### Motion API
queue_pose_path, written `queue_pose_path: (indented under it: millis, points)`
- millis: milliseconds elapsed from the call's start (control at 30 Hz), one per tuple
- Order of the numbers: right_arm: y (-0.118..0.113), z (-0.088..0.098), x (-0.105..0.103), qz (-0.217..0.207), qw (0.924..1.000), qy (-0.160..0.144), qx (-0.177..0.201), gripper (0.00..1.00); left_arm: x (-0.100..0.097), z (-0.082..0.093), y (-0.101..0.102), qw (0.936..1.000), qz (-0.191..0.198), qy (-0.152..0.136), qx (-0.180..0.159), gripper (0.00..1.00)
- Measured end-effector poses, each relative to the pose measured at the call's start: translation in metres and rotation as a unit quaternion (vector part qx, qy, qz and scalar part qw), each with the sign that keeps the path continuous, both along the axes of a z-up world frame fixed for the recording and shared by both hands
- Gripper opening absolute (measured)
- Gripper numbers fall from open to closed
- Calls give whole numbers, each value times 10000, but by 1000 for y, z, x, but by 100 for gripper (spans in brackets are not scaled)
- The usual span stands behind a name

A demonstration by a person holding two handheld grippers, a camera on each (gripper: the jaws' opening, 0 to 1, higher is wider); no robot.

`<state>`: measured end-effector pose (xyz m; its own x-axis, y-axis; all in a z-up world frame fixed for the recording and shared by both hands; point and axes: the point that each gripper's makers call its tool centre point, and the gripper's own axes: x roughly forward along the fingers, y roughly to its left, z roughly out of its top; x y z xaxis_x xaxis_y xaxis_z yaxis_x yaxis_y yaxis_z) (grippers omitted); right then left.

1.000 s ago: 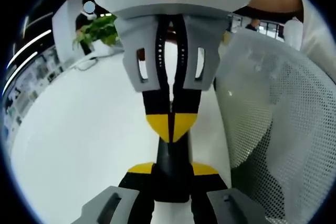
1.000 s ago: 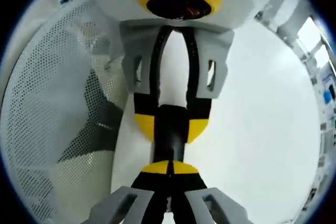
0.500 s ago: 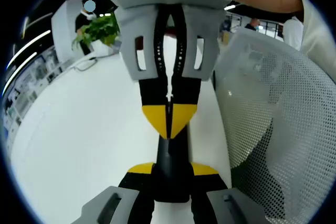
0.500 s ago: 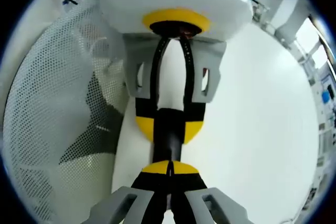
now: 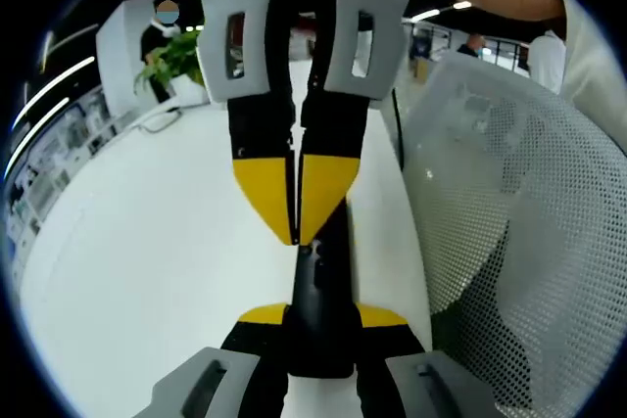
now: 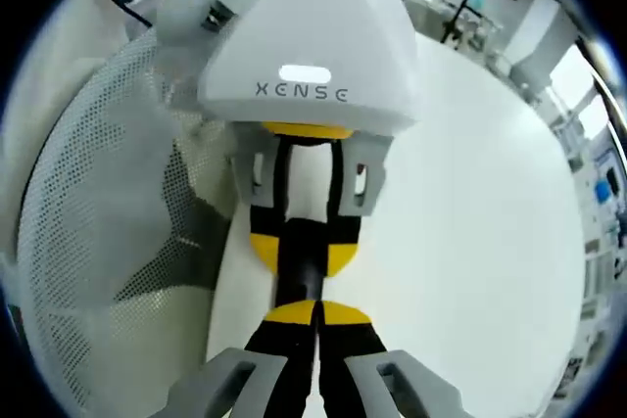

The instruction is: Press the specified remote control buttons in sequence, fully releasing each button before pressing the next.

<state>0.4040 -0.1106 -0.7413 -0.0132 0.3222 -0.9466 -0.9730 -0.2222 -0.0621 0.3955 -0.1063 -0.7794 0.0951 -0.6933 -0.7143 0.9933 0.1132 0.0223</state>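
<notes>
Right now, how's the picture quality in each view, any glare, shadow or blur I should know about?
Left gripper view: sharp; the white table is evenly lit, with strong fisheye bending at the edges. Right gripper view: the table is washed out to near-blank white, a dark shadow lies on the mesh chair back, and the left gripper is slightly motion-blurred.
</notes>
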Motion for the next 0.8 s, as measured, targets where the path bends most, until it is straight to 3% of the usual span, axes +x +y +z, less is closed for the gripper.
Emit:
queue_pose_path:
  millis: [267, 800]
  points:
    - [4, -1, -2, 46, 10000, 33, -14, 0, 1, 1, 0, 10000, 2, -1, -25, 24]
    - [4, -22, -7, 62, 9997, 202, -88, 0, 2, 0, 0, 10000, 9, -6, -49, 24]
